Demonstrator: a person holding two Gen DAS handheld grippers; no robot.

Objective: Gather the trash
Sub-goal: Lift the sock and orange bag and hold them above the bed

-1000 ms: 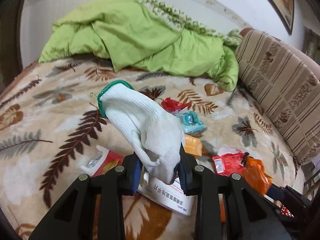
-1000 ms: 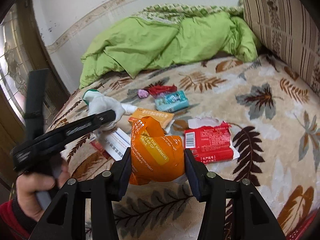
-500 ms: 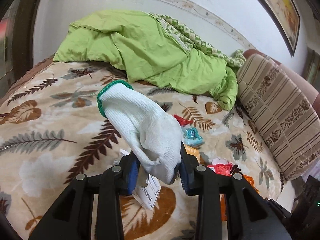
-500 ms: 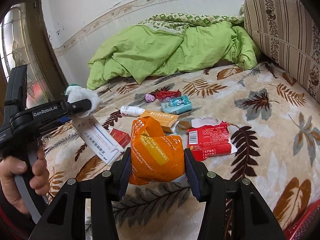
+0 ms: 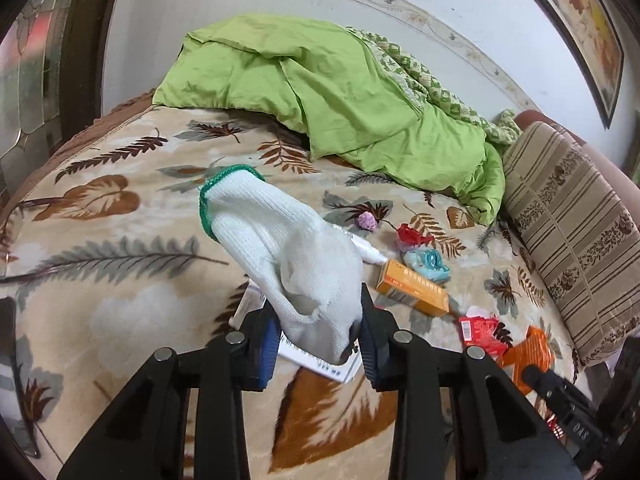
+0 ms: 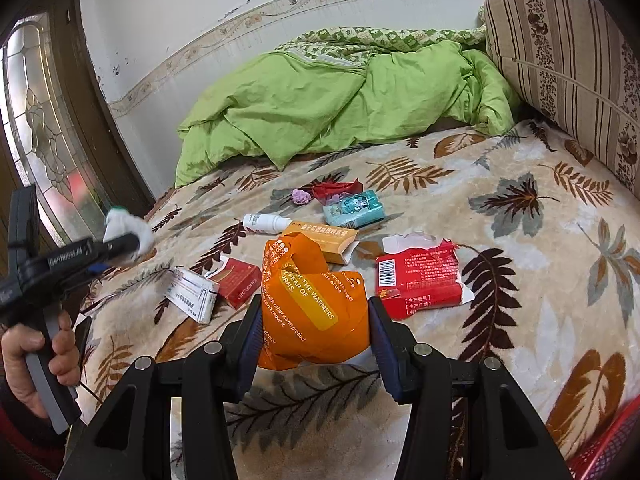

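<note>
My left gripper [image 5: 316, 332] is shut on a white knit glove [image 5: 280, 256] with a green cuff, held above the bed; it also shows at the left of the right wrist view [image 6: 128, 232]. My right gripper [image 6: 316, 328] is shut on a crumpled orange wrapper [image 6: 312, 300], held just above the blanket. On the bed lie a torn red packet [image 6: 420, 280], an orange box [image 6: 324, 240], a white bottle [image 6: 264, 224], a teal pack [image 6: 354, 210], a red cigarette box [image 6: 238, 282], a white box [image 6: 192, 294], a red wrapper [image 6: 334, 190] and a pink wad [image 6: 301, 197].
A leaf-patterned blanket [image 6: 520, 216] covers the bed. A green quilt [image 6: 328, 100] is piled at the far end. A striped cushion [image 6: 568, 60] stands along the right. A red basket rim [image 6: 604, 452] shows at the lower right. A glass door [image 6: 44, 136] is at the left.
My left gripper has lifted with the glove and swung left; the white box that hung under it now lies on the blanket. The right gripper has risen slightly with the orange wrapper.
</note>
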